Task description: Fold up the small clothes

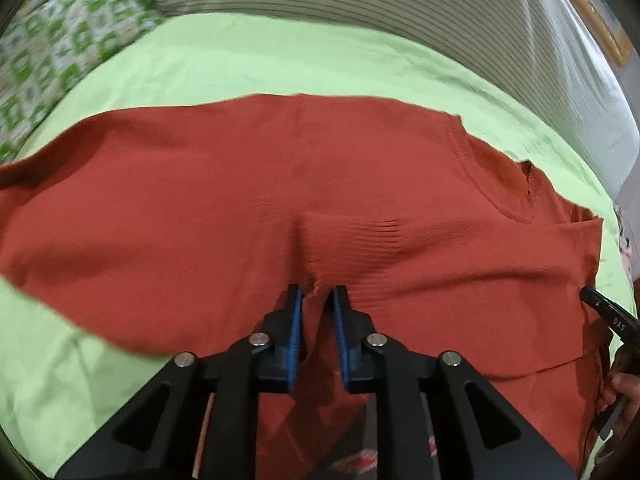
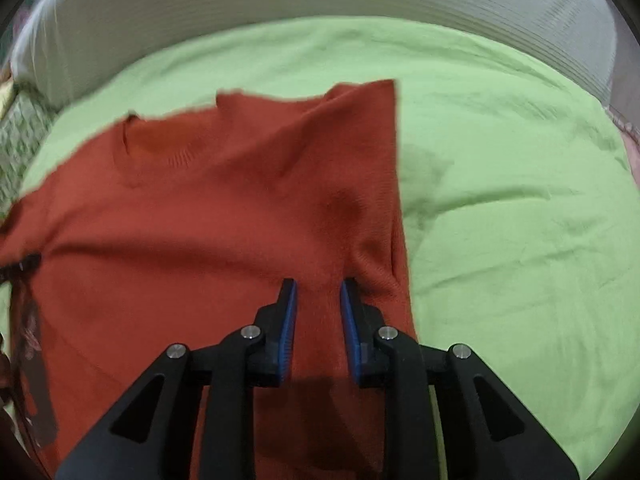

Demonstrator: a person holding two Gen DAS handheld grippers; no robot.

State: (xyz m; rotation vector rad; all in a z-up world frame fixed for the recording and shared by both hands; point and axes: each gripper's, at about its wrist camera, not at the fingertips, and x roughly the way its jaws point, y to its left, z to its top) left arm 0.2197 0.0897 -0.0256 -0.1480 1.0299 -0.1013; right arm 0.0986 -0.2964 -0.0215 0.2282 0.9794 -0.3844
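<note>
A rust-red knit sweater (image 1: 240,184) lies spread on a light green sheet (image 1: 280,56), its round neckline (image 1: 504,184) toward the right. My left gripper (image 1: 316,290) points down at its near middle. The jaws stand slightly apart, with a small pucker of knit rising between the tips. In the right wrist view the sweater (image 2: 200,208) ends in a straight vertical edge on the right. My right gripper (image 2: 318,284) stands just inside that edge, open, with a soft ridge of cloth running between the blue pads (image 2: 290,320). A black part of the right gripper (image 1: 604,312) shows at the sweater's right side.
A hand (image 1: 624,392) shows at the lower right edge. A green-patterned pillow (image 1: 60,52) lies at the far left. Striped grey bedding (image 1: 360,8) runs along the back. Bare green sheet (image 2: 520,200) stretches right of the sweater.
</note>
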